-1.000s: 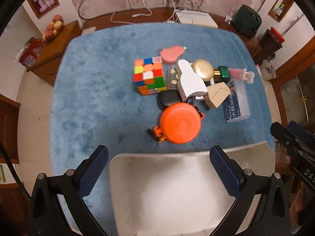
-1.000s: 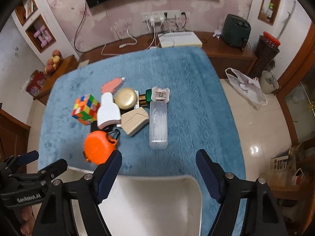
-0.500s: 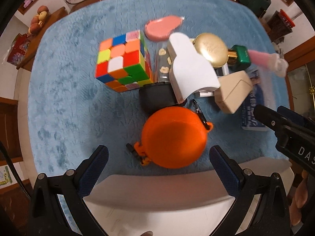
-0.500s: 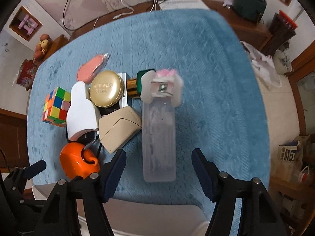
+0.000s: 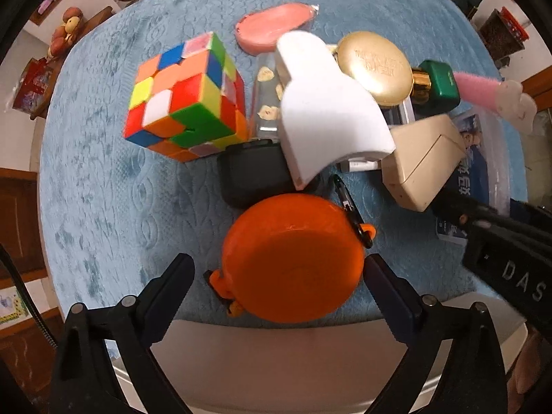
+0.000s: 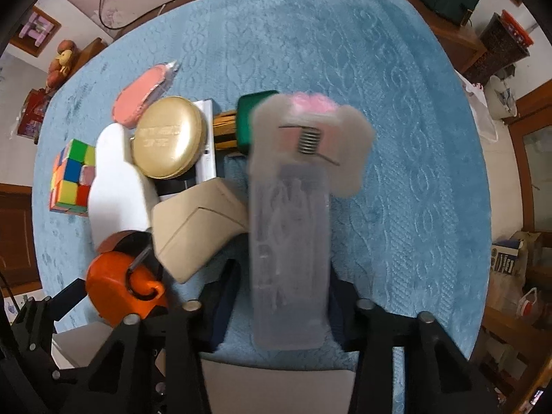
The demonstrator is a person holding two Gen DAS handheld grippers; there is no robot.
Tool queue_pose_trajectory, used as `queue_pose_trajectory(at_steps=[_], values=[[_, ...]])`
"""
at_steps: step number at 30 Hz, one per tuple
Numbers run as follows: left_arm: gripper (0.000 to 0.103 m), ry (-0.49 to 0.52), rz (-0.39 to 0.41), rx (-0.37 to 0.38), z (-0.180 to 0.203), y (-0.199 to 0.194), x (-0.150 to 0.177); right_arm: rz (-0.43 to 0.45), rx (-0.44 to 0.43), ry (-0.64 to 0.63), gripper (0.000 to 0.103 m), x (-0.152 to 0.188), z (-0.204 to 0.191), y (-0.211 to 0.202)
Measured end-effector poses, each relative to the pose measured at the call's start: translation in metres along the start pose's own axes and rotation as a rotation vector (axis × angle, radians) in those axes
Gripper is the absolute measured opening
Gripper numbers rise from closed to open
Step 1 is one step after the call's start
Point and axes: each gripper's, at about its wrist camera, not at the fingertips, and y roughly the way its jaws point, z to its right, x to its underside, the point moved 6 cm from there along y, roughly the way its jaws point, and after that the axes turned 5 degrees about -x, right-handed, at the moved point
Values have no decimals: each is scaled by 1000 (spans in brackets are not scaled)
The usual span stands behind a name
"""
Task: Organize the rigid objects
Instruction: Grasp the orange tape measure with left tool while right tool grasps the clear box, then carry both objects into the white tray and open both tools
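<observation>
two grabs at once, tape measure & clear case

the left hand-held gripper sat spread around the orange tape measure, one finger just beside each flank; whether the pads touched yet couldn't be told. the tape measure lay on the blue worktop at the near edge of the pile, w/ a black case touching its far side and a white block leaning over that. a puzzle cube stood just beyond, to the left.

the right hand-held gripper straddled the near end of the clear plastic case; its fingers hugged both long sides, prob. pinching it, tho blur made that a judgement. a pale clip rested on the case's far end, and a beige box touched its left edge.

to do it well: close the left evenly across the round body, below the widest part, and lift straight up so the hook didn't snag the black case. for the right, raise the case level & slow, else the clip would likely slide off. the white tray waited nearest, a likely drop spot.
</observation>
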Motion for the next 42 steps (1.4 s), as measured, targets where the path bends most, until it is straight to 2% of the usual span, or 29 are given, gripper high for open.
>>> queue_pose_trajectory(at_steps=[2, 7, 9, 13, 14, 15, 18, 25, 30, 33, 36, 39, 42], values=[[95, 0, -7, -5, 3, 3, 1, -8, -10, 14, 35, 0, 5, 2], [95, -1, -30, -26, 4, 14, 3, -14, -24, 17, 34, -1, 11, 6], [92, -8, -33, -42, 16, 21, 7, -9, -46, 20, 34, 0, 13, 5], [91, -37, -20, -7, 15, 24, 11, 20, -61, 3, 34, 1, 15, -5], [86, -41, -20, -4, 14, 23, 12, 29, -69, 0, 34, 3, 15, -10], [82, -40, -7, 6, 13, 14, 13, 32, -79, 0, 34, 5, 14, -13], [83, -56, 3, 13, 6, -1, 17, 49, -108, 2, 34, 12, 14, -25], [83, -66, 118, 29, -8, -57, 17, 90, -163, 3, 34, 25, 8, -59], [83, -74, 203, 59, -16, -93, 22, 155, -226, -10, 34, 43, -6, -92], [83, -71, 270, 92, -21, -117, 34, 205, -267, -27, 34, 58, -15, -119], [83, -53, 344, 90, -28, -141, 49, 249, -298, -54, 34, 78, -18, -146], [83, -35, 430, 96, -38, -176, 71, 285, -301, -80, 34, 100, -23, -167], [83, -35, 478, 103, -49, -194, 93, 296, -291, -105, 34, 124, -29, -178]])
